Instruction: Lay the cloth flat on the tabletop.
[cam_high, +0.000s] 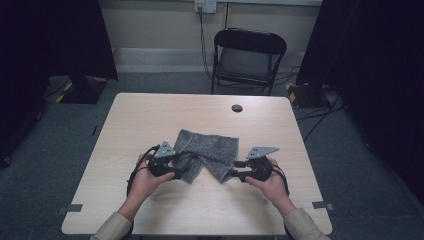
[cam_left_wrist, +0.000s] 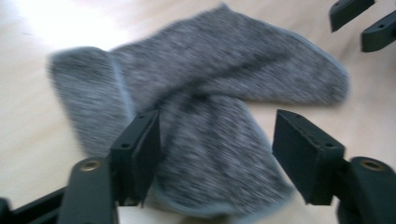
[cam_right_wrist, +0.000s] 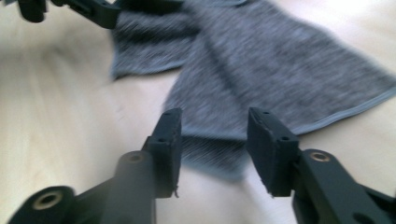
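Grey cloth (cam_high: 207, 152) lies crumpled, part folded, centre of frame on the surface (cam_high: 150, 115); left hand-held gripper (cam_high: 176, 172) at its lower-left flap, jaws apart w/ cloth between, pads not pressing; right hand-held gripper (cam_high: 231, 175) at lower-right corner, jaws apart too, straddling the hem. Next, imo: nip one layer only at each corner, low & square to edge; close fully before lifting, else fabric slips.

heathered grey cloth (cam_high: 207, 150) (paler hem), black tools
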